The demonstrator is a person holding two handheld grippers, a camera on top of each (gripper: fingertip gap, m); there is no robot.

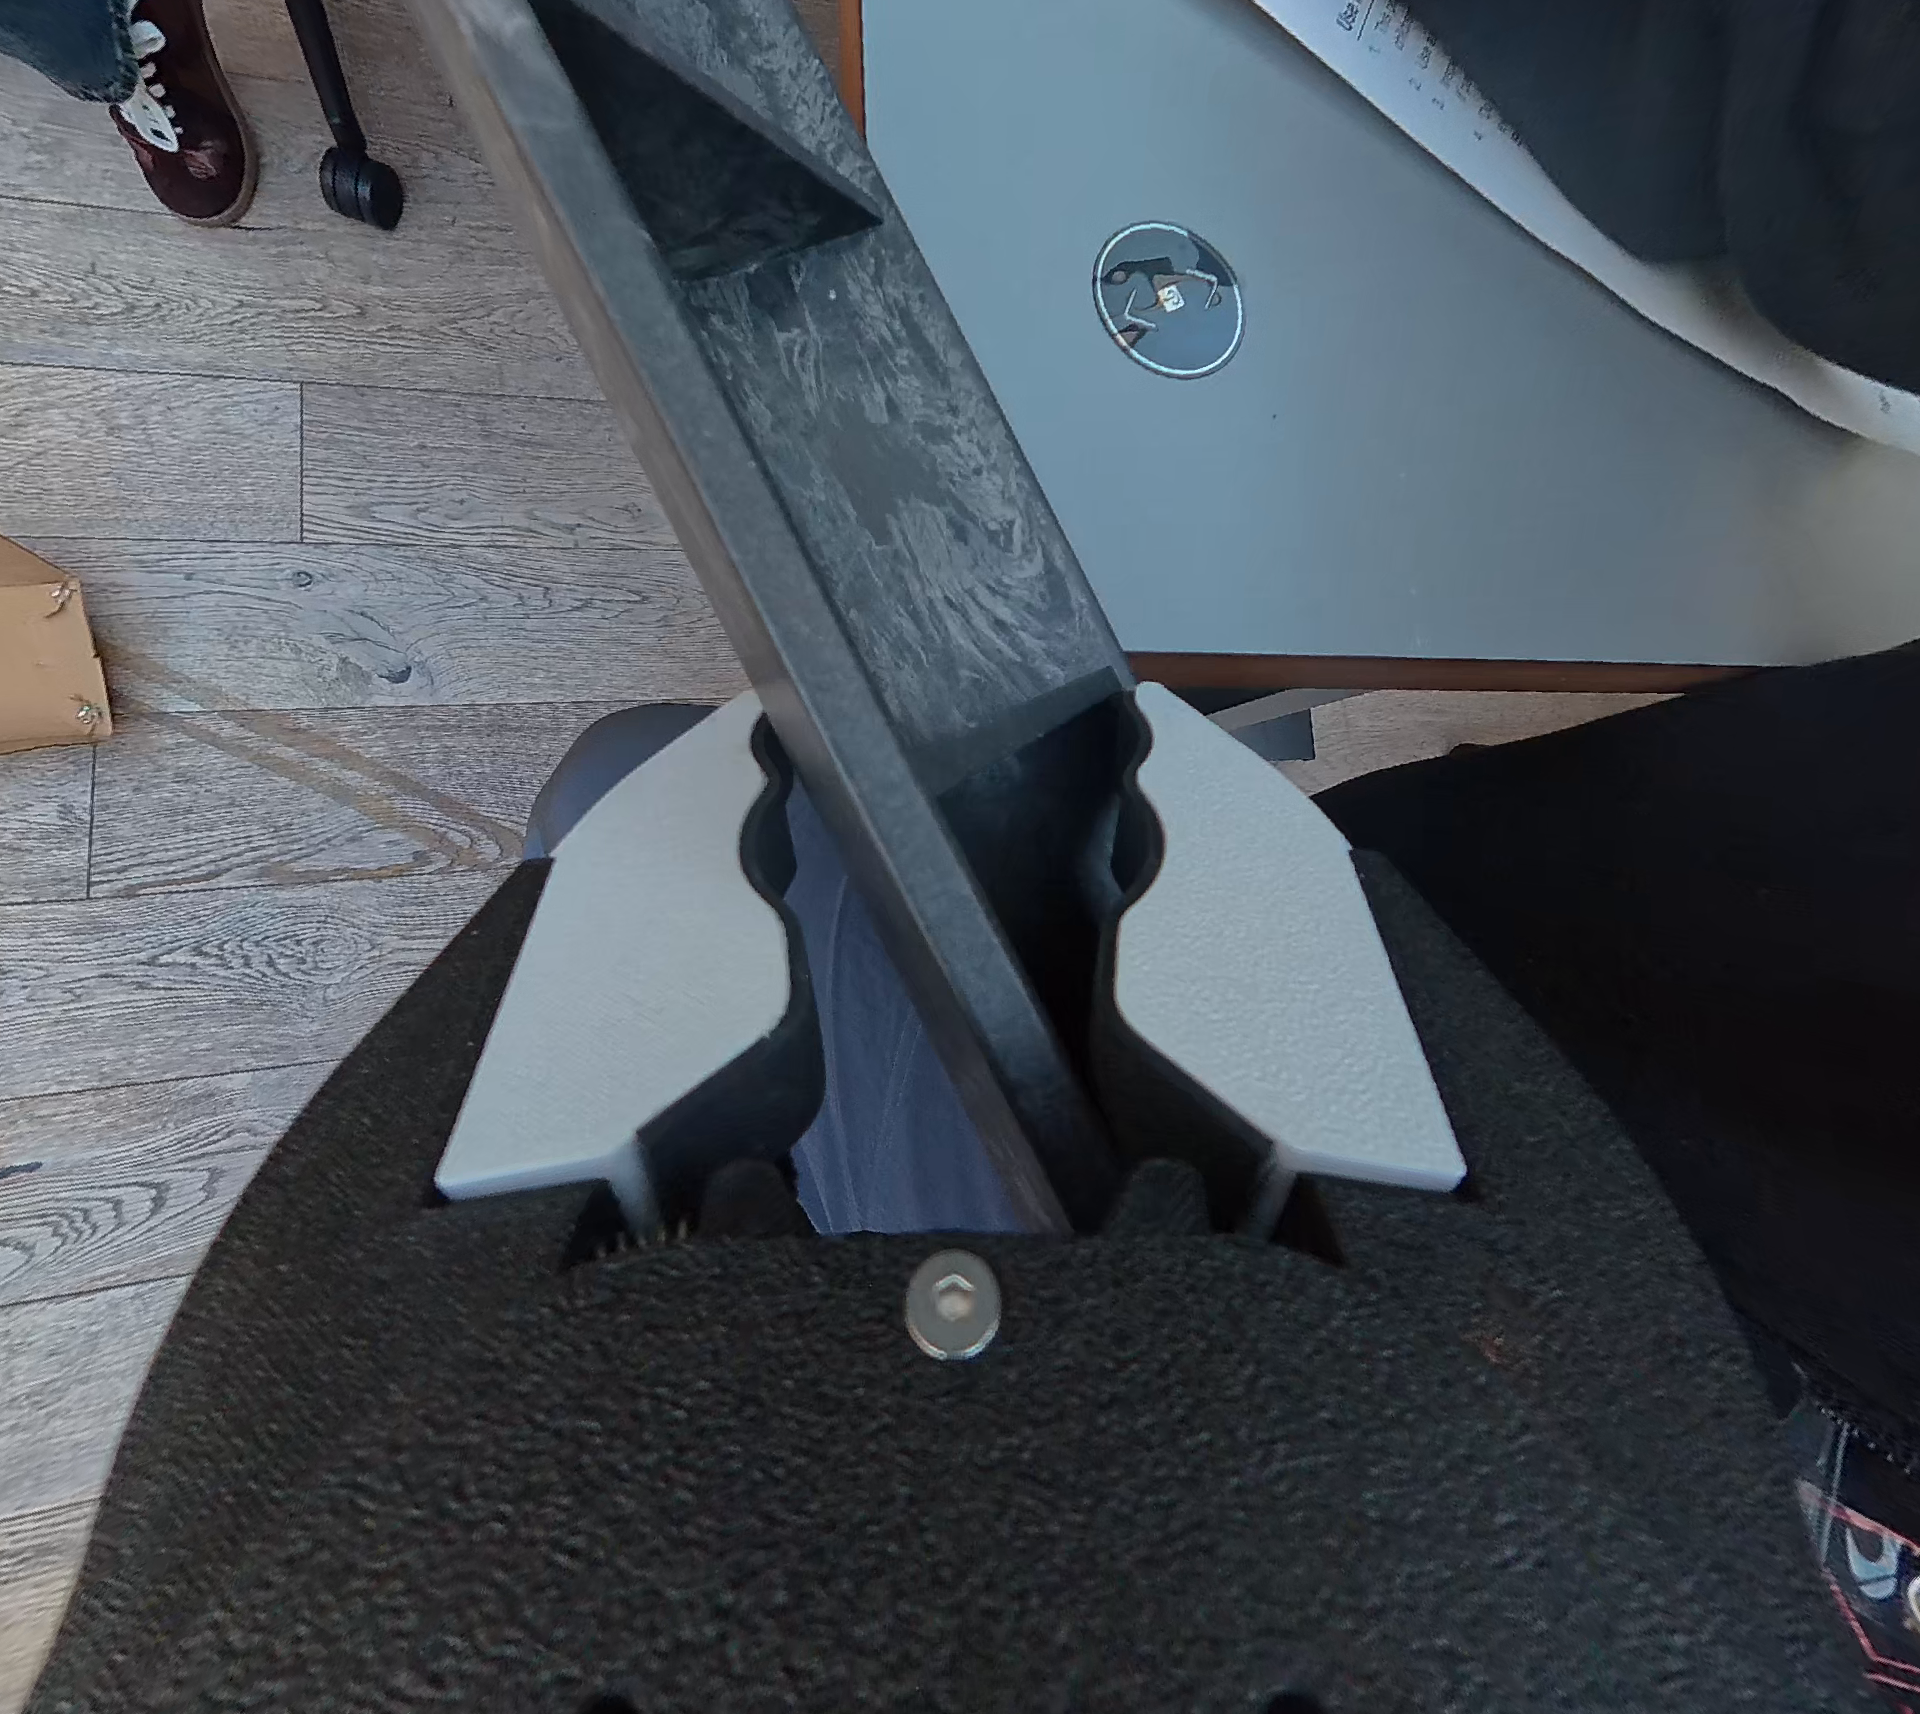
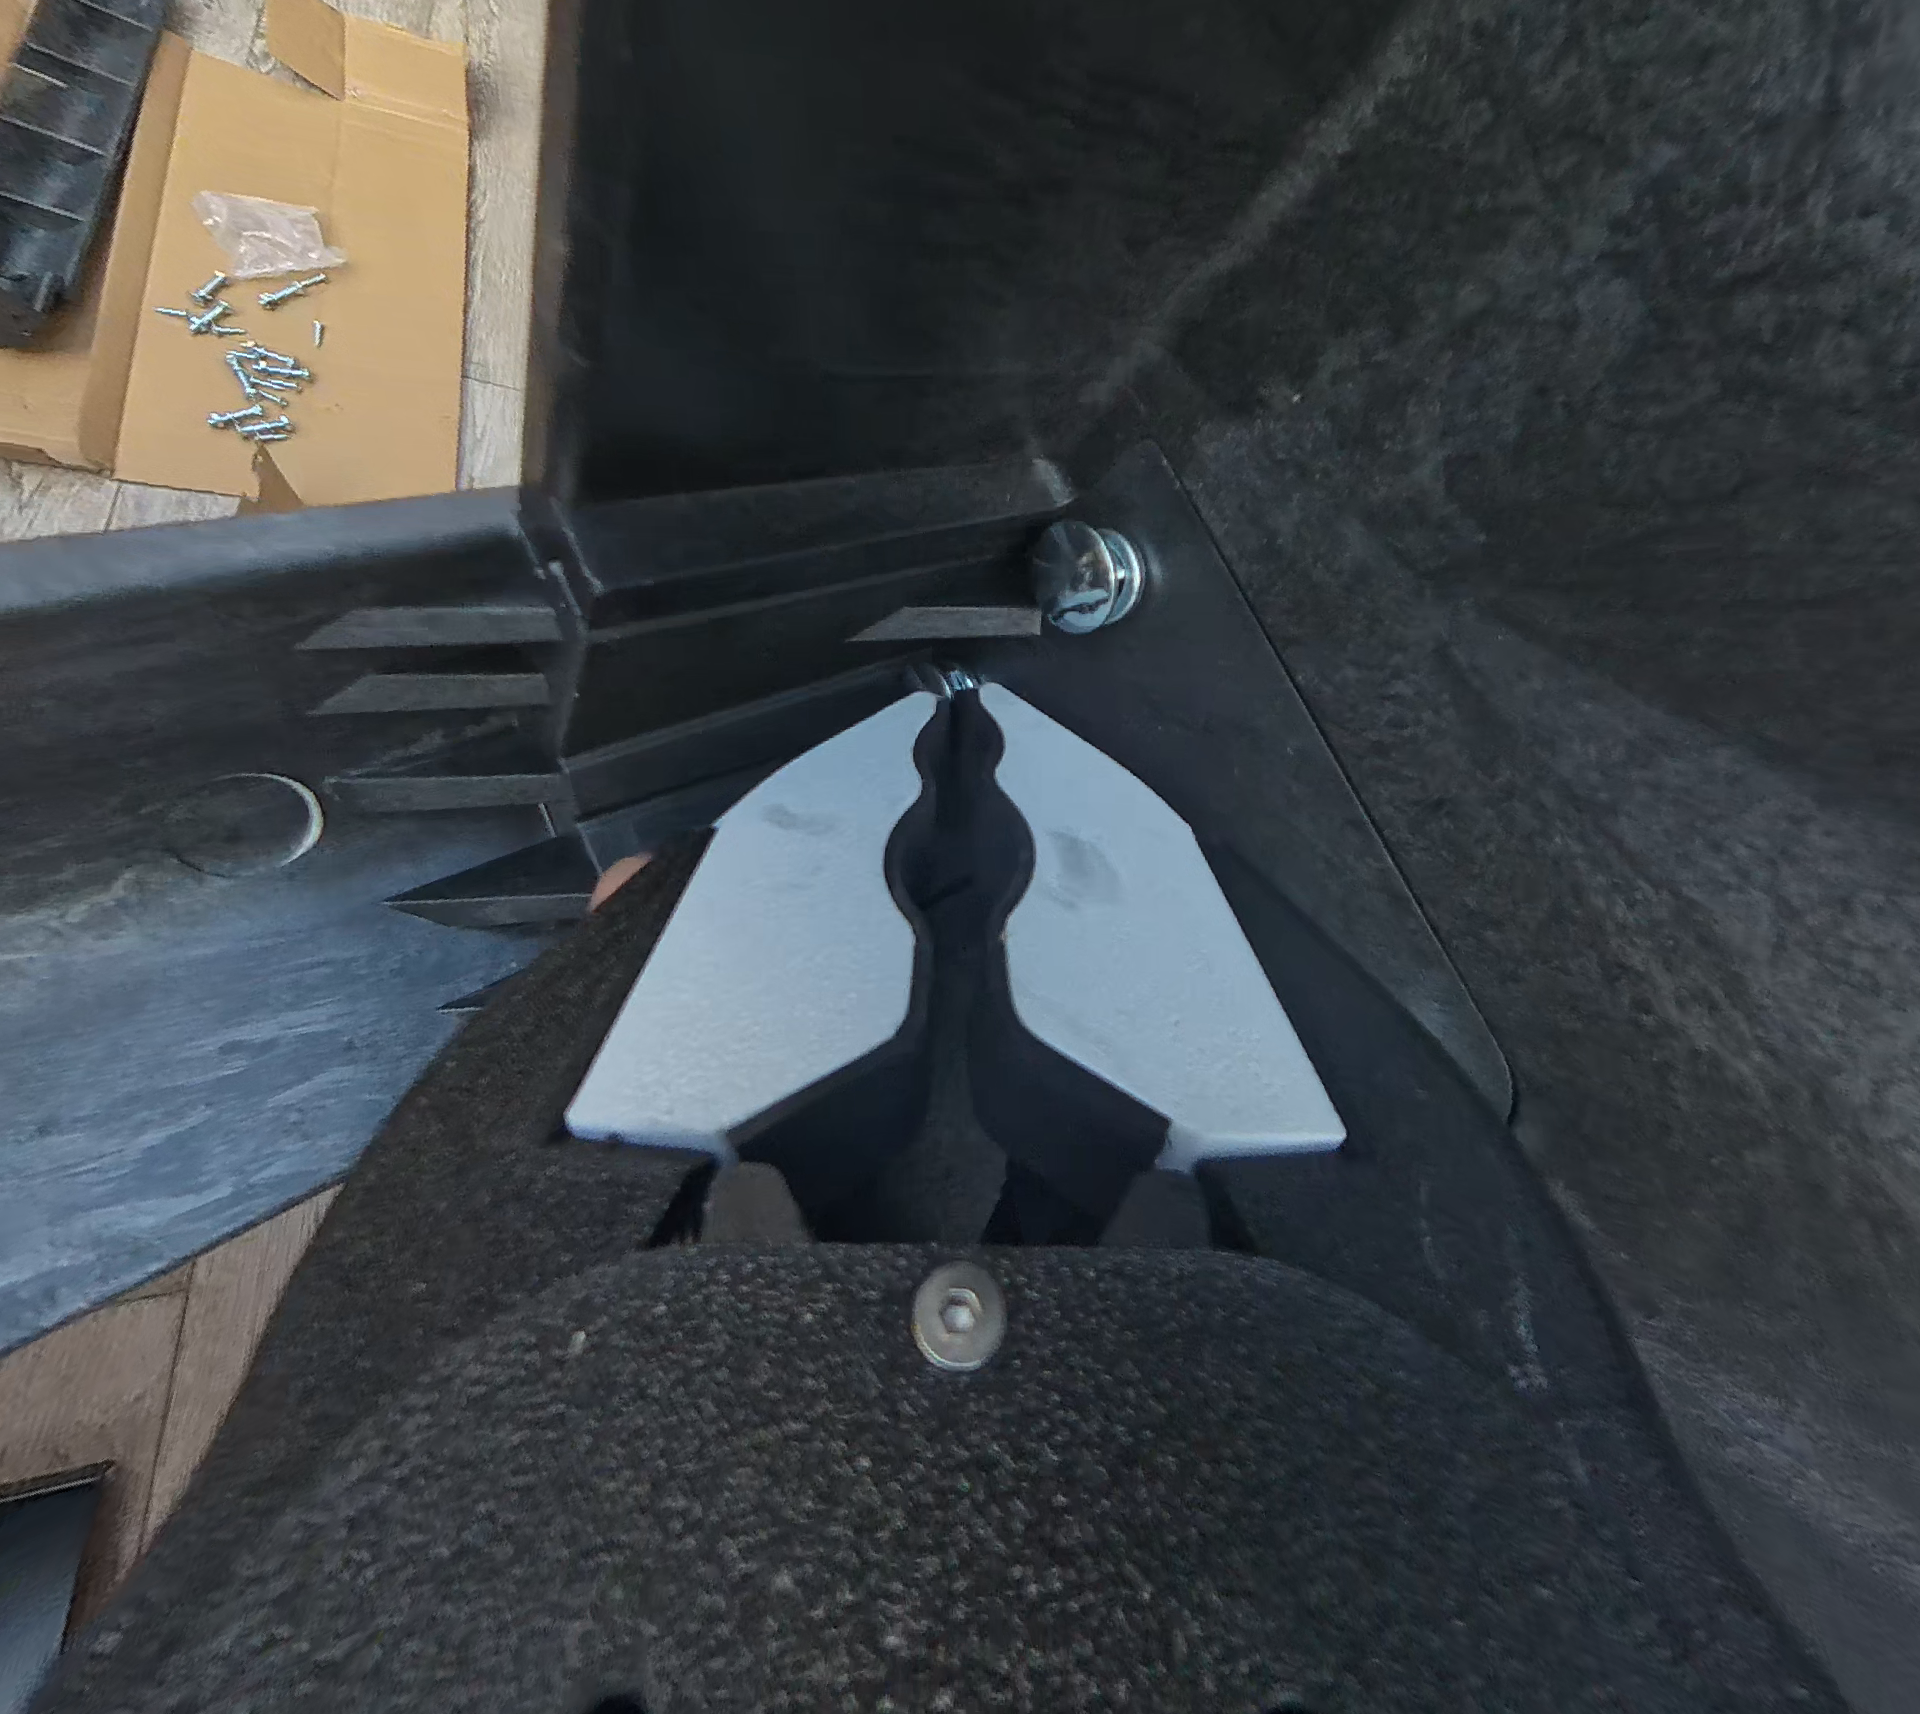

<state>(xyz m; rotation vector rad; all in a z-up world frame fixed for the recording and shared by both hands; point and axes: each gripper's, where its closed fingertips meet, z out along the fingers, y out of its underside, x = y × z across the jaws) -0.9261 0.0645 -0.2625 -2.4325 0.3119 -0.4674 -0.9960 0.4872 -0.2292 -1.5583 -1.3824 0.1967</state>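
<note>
- Our left gripper has its jaws spread wide around a long black marbled plastic part, which runs slantwise between them toward the upper left.
- The part's raised rim passes close by the left finger and its ribbed end lies against the right finger; we cannot tell whether the pads press on it.
- Behind the part sits a grey bench with a wooden edge, a round sticker on its top and a printed sheet partly under black fabric.
- On the wooden floor to the left we see a person's shoe, a chair castor and a cardboard corner.
- Our right gripper has its jaws pressed together, pinching a small silver screw at the very tips.
- That screw sits at a black metal bracket, just below a second screw with washer already seated in it.
- The bracket lies on black felt-covered padding and meets a ribbed black plastic piece.
- At far left, loose screws and a clear bag lie on flattened cardboard.
</note>
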